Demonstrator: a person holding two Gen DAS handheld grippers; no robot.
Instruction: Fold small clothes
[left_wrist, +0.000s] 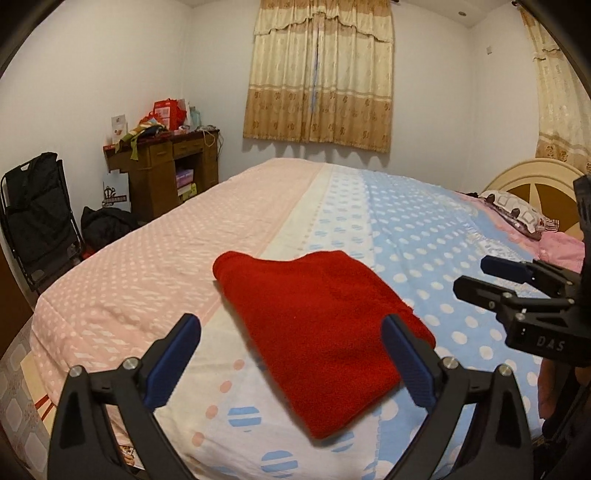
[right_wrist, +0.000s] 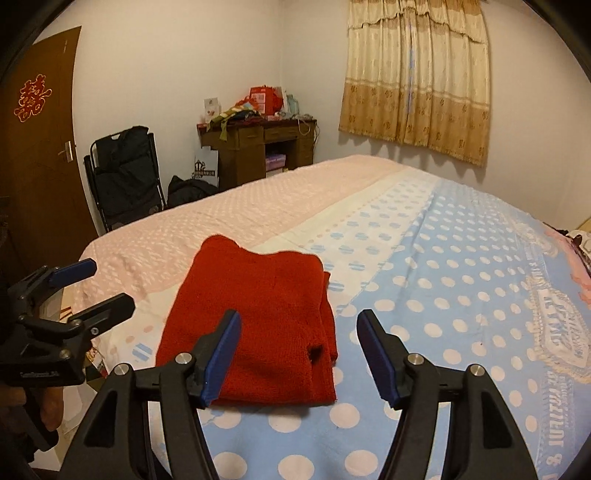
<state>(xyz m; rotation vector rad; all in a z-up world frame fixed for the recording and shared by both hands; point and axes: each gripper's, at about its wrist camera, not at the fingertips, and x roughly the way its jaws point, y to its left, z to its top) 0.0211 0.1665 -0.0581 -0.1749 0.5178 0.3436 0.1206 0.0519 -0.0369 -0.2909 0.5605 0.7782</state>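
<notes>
Folded red garment (left_wrist: 317, 332), bedspread (left_wrist: 147, 273); "DAS" on right gripper (left_wrist: 476, 278)

Wide bare bedspread (right_wrist: 424, 258) lies open ahead of me and to the right of the folded red garment (right_wrist: 255, 325), the only thing on this near part. My left gripper (right_wrist: 92, 288) and right gripper (right_wrist: 295, 354) both hang clear above it with nothing between the jaws. Pillows (left_wrist: 517, 210) crowd the headboard end, well away
</notes>
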